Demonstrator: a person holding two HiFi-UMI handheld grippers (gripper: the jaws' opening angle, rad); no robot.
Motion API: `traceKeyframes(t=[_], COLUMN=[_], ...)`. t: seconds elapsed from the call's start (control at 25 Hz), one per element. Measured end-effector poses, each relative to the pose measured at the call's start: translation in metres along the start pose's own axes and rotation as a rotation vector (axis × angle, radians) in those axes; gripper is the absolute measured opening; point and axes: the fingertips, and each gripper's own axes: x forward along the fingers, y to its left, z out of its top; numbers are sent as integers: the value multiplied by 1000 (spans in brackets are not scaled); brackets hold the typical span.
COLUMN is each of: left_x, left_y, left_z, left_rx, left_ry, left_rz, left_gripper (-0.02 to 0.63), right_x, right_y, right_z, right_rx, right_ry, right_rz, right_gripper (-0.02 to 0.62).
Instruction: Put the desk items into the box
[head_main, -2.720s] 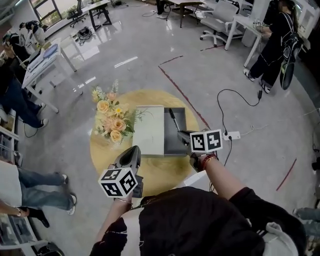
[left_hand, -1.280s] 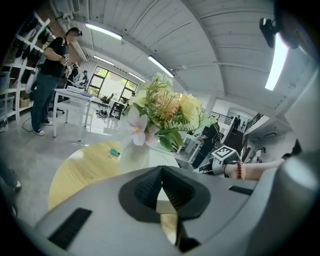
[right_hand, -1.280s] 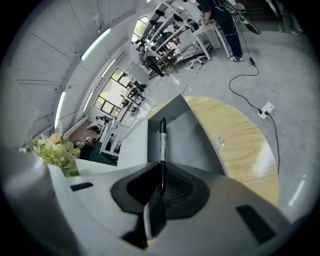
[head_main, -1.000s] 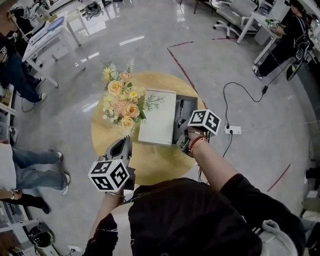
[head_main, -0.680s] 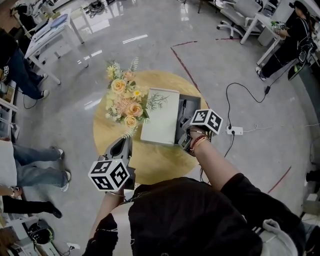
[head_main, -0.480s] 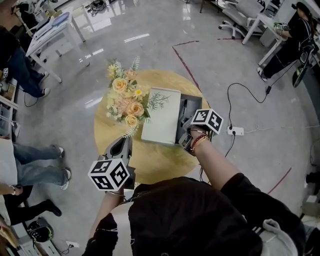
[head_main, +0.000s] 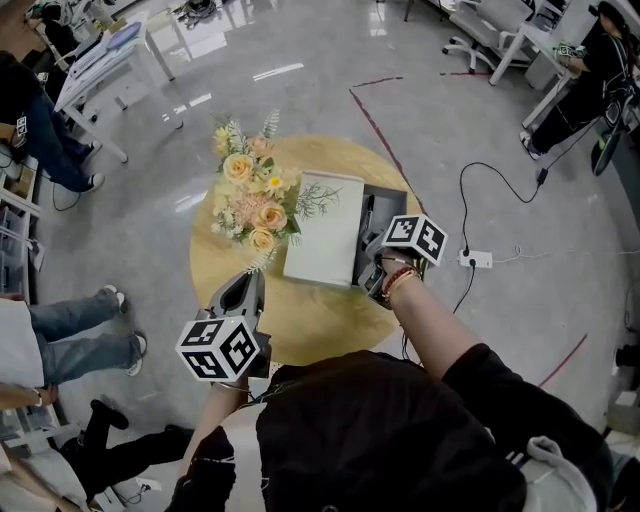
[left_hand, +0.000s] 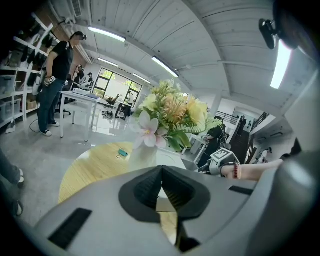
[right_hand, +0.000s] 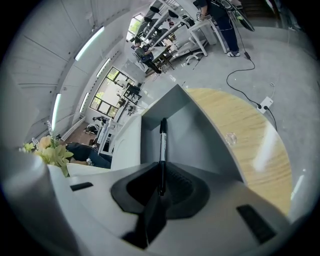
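A glossy grey office floor surrounds a round, wood-topped table, with desks and people further off. The person leans over it, both forearms out. The right arm reaches forward so that the right gripper is at the near end of the grey box. The left gripper hangs back above the table's near edge, jaws pressed together with nothing between them.

The right gripper's jaws are clamped on the tail of a slim black pen. The pen points straight away from it, over the box's open grey compartment. Whether its tip touches the bottom, I cannot tell.

A pale lid lies along the box's left side. Just beyond it stands a bouquet of peach and yellow flowers.
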Motion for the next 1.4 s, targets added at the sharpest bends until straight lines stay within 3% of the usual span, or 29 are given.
traceKeyframes(t=[0.68,1.4], left_x=[-5,-9], left_y=[-2,-20], left_z=[0,-1], left_rx=[2,26], left_ry=[-3,-9], left_rz=[6,-3], left_gripper=[11,11], right_x=[-2,-13], right_y=[-1,8], right_z=[1,1], right_rx=[10,14], right_ry=[-16,-18], right_rz=[-8,63], right_gripper=[55,71])
